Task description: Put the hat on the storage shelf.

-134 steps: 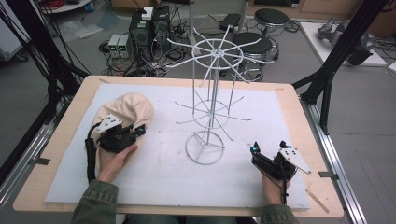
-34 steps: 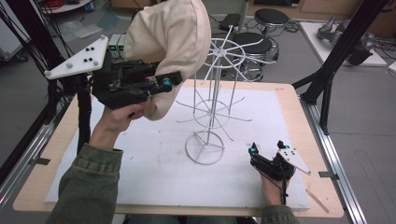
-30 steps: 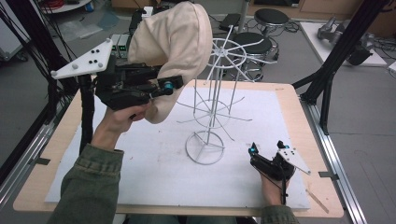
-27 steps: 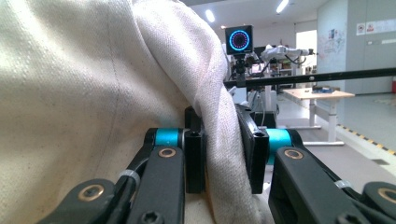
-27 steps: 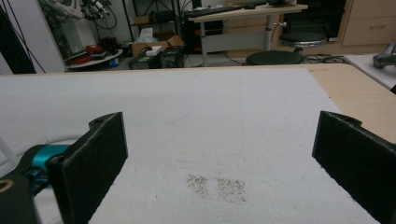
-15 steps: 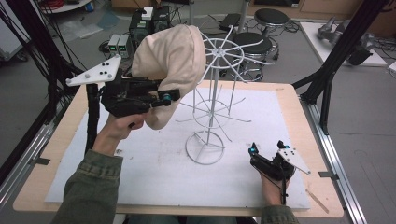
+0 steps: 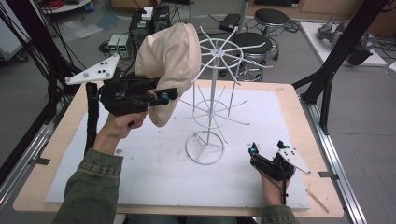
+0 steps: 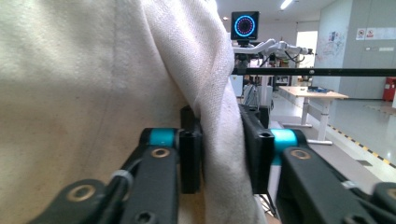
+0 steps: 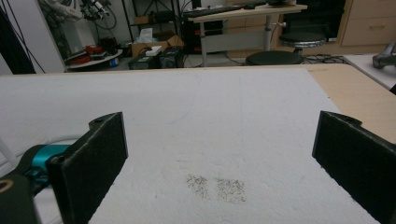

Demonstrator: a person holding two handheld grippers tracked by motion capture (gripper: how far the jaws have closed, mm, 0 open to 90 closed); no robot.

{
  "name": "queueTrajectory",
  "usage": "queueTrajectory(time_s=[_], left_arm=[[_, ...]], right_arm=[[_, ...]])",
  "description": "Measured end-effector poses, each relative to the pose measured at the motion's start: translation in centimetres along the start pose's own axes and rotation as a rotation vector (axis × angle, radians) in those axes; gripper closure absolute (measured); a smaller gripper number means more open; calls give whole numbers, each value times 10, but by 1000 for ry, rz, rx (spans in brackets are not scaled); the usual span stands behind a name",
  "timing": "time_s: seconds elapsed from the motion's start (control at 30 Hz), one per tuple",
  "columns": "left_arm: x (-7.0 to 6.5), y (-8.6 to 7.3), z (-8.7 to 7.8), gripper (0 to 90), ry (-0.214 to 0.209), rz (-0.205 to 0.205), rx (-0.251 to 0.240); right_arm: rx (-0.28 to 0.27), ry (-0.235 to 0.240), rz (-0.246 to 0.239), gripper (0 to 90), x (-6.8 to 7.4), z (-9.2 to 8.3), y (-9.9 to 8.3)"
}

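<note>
Cream cloth hat (image 7: 169, 65) up in the upper centre of the high view, draped against the top ring of the white wire rack (image 7: 212, 100), long axis hanging downward, lower edge free. Immediately left of it, the left gripper (image 7: 161, 96), held level and pointing right toward the rack, forearm rising from lower left. Jaws just easing apart, a fold of the hat between the pads (image 8: 190, 158), the right one barely touching. Right gripper (image 7: 266, 148) well apart at lower right, resting on the white mat (image 7: 154, 172), jaws wide and bare.
</note>
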State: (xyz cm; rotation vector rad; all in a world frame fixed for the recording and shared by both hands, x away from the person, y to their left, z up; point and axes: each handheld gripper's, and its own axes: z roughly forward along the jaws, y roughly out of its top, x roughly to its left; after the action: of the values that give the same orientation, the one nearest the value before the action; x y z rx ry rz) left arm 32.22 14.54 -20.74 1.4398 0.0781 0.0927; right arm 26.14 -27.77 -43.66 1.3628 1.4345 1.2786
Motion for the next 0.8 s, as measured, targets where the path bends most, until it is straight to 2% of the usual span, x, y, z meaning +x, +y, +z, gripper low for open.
queueTrajectory(time_s=[0.13,0.17,0.27,0.3,0.33,0.4,0.43,0.47,0.57,0.67,0.73,0.8], left_arm=[[0,0,-3,626,16,6,9],[0,0,-3,595,21,7,8],[-3,-1,-5,418,69,22,9],[-3,-1,-5,399,69,22,9],[-3,-3,-7,368,100,27,11],[-3,-3,-9,306,113,25,12],[-4,-5,-12,282,135,25,4],[-4,-5,-12,266,135,25,4],[-5,-6,-19,239,183,27,4],[-7,-9,-26,231,205,38,-4],[-9,-10,-28,228,212,43,-2],[-11,-12,-33,216,239,49,13]], right_arm=[[-1,1,3,22,0,0,0],[-1,1,3,22,0,0,0],[0,2,0,21,0,-1,0],[0,2,-1,22,0,-1,0],[0,2,-1,22,0,-1,0],[-2,1,-4,21,0,-1,0],[0,3,1,21,0,-1,0],[0,3,1,21,0,-1,0],[1,3,1,22,1,0,0],[1,2,0,21,0,-1,0],[3,1,6,21,1,-1,0],[0,1,2,21,0,0,0]])
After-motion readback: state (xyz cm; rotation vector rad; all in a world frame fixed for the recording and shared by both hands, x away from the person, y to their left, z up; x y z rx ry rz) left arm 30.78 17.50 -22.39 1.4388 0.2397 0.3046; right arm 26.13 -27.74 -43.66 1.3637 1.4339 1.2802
